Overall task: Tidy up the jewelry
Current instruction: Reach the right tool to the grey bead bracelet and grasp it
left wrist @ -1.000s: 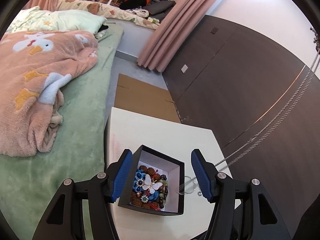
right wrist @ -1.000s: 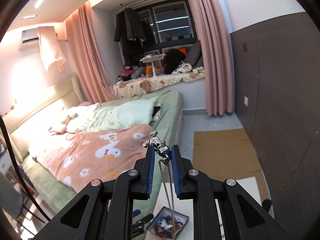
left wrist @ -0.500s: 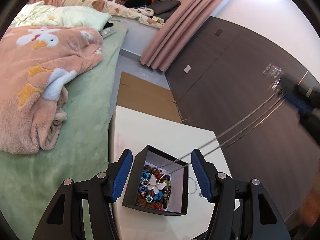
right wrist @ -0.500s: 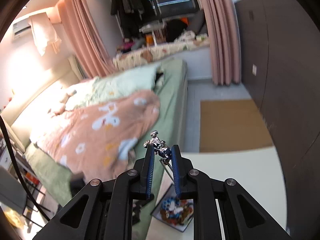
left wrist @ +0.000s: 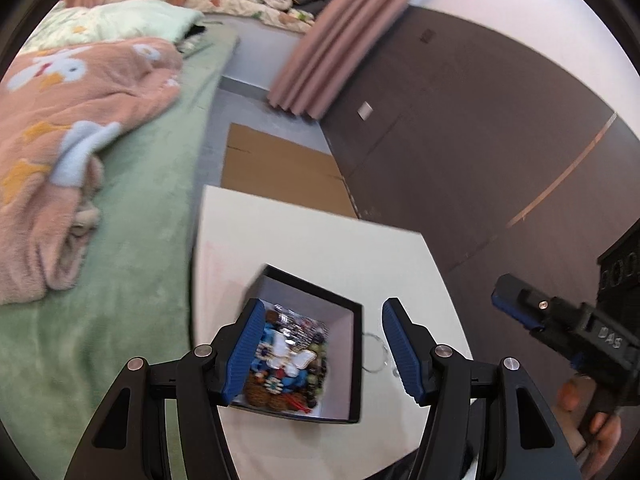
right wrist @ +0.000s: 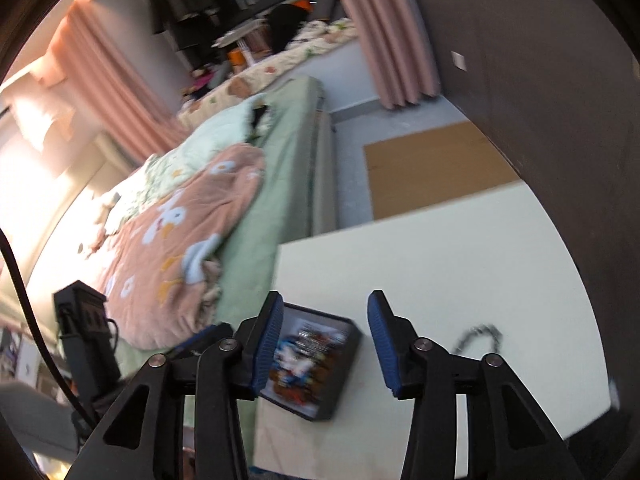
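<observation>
A bed [left wrist: 132,240] with a green sheet fills the left half of the left wrist view, and a pink blanket [left wrist: 60,120] printed with ducks lies heaped on it at the upper left. Pink curtains [left wrist: 332,36] hang at the top centre beside a dark wall panel [left wrist: 460,128] that takes up the right side. A flat sheet of cardboard [left wrist: 280,172] lies on the floor in the middle of the frame, just beyond the far edge of the white counter [left wrist: 312,248].

On the counter, at lower centre, sits an open black jewelry box [left wrist: 320,328] with a white lining, packed with beads and a white butterfly brooch [left wrist: 290,360] on top. A silvery chain [left wrist: 300,322] lies in the box behind the brooch, though motion blur hides its detail. Just right of the box, a thin ring-shaped piece [left wrist: 374,354] rests on the bare counter.

The left tongs [left wrist: 320,350] are spread wide apart and empty, hovering over the box with one blue finger at its left wall. In the right wrist view, the right tongs [right wrist: 324,348] are likewise released and hold nothing, above the box at the lower centre; a small dark chain [right wrist: 478,338] lies on the counter to the lower right.
</observation>
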